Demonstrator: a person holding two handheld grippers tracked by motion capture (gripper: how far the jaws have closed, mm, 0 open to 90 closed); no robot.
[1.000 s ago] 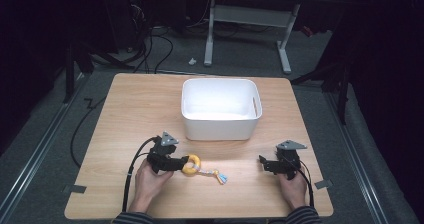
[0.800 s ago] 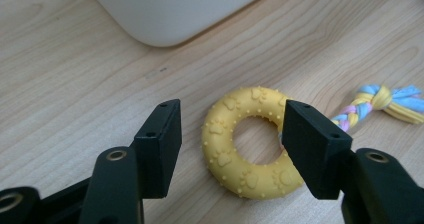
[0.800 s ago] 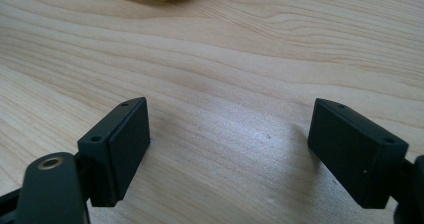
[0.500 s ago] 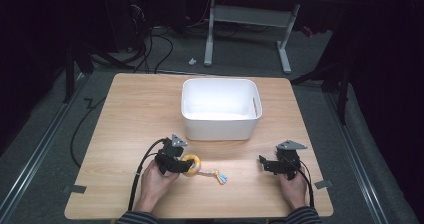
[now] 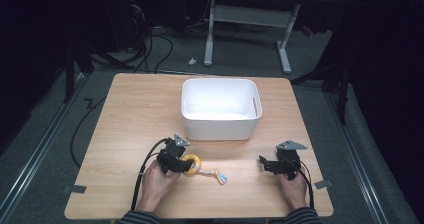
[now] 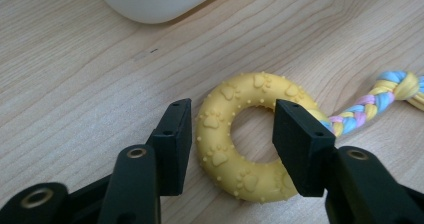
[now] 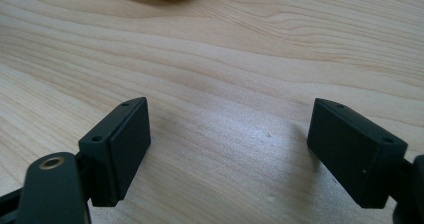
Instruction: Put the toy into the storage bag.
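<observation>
The white bin [image 5: 220, 109] blocks the table's [image 5: 130, 109] far middle. Left and right of the bin, bare wood lies open. Nearer than the bin, a yellow ring toy [image 5: 191, 164] with braided rope [image 5: 214, 174] lies, seemingly flat.

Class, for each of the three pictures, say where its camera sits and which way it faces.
High view: above the person's side, facing forward and down; table, both hands.
Left gripper view: on the left gripper, jaws either side of the yellow ring toy.
Right gripper view: on the right gripper, bare wood.
All share the white bin.
</observation>
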